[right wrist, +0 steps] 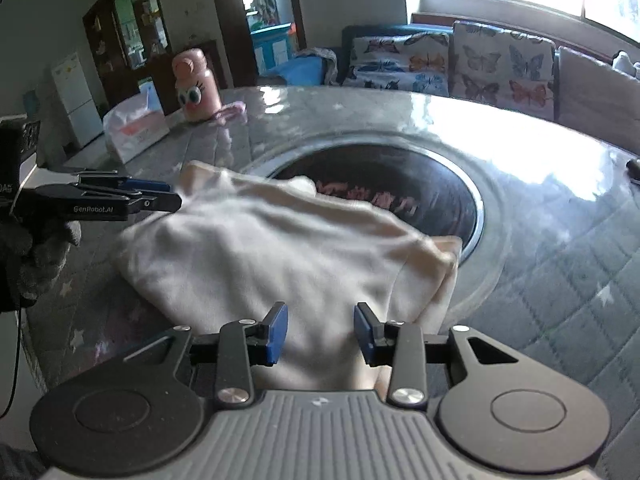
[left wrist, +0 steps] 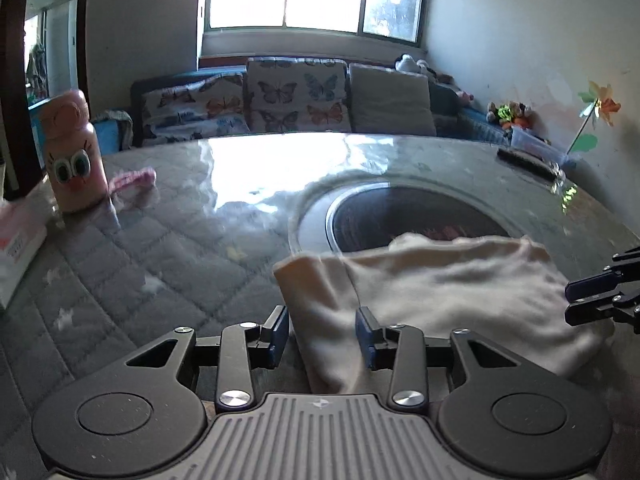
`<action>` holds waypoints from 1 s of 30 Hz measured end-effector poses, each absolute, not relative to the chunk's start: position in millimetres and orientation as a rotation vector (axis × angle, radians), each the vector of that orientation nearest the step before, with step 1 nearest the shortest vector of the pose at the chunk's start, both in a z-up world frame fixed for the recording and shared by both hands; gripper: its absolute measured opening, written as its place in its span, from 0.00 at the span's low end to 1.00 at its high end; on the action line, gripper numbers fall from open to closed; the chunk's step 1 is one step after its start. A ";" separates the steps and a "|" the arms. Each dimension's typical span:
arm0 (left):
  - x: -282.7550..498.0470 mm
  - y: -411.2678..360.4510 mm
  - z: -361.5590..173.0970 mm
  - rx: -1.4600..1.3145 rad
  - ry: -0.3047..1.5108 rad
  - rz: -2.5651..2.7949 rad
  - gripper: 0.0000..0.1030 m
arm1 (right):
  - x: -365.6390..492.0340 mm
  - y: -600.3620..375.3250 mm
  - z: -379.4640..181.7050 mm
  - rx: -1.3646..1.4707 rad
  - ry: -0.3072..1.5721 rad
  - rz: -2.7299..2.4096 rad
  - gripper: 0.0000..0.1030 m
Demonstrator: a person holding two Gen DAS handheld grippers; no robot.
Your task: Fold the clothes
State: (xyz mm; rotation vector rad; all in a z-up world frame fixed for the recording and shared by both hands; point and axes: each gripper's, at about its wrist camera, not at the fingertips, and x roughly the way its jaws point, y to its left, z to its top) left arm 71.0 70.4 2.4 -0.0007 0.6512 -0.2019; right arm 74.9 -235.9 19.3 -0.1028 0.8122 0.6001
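A cream cloth (left wrist: 460, 280) lies folded in a thick pile on the glass-topped table (left wrist: 180, 240), partly over the table's round dark inset (left wrist: 400, 216). My left gripper (left wrist: 322, 320) has the pile's left end bunched between its blue pads, with the jaws partly apart around the thick fabric. My right gripper (right wrist: 320, 316) grips the near right part of the cloth (right wrist: 260, 248) the same way. Each gripper shows in the other's view: the left gripper (right wrist: 176, 196), in a dark-gloved hand (right wrist: 32, 256), and the right gripper (left wrist: 570, 300) at the cloth's right edge. The cloth is motion-blurred.
A pink cartoon-eyed bottle (left wrist: 74, 156) stands at the table's far left beside a pink fabric scrap (left wrist: 134, 180). A white packet (left wrist: 16, 248) lies at the left edge. A black bar-shaped object (left wrist: 524, 162) lies far right. A sofa with butterfly cushions (left wrist: 296, 96) lies beyond.
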 end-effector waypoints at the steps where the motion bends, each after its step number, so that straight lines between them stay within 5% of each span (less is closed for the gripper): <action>1: 73.9 69.4 4.5 -0.001 0.642 -0.200 0.38 | 78.9 -235.2 20.7 -0.103 0.803 0.595 0.36; 9: 103.7 73.0 -2.0 -0.014 0.674 -0.140 0.27 | 118.4 -229.9 11.7 -0.080 0.792 0.539 0.36; 21: 100.7 88.5 0.1 -0.067 0.685 -0.121 0.31 | 121.5 -235.6 10.8 -0.075 0.786 0.480 0.37; 30: 81.5 105.7 12.2 -0.099 0.678 -0.076 0.62 | 81.5 -161.2 30.5 -0.256 0.729 0.716 0.48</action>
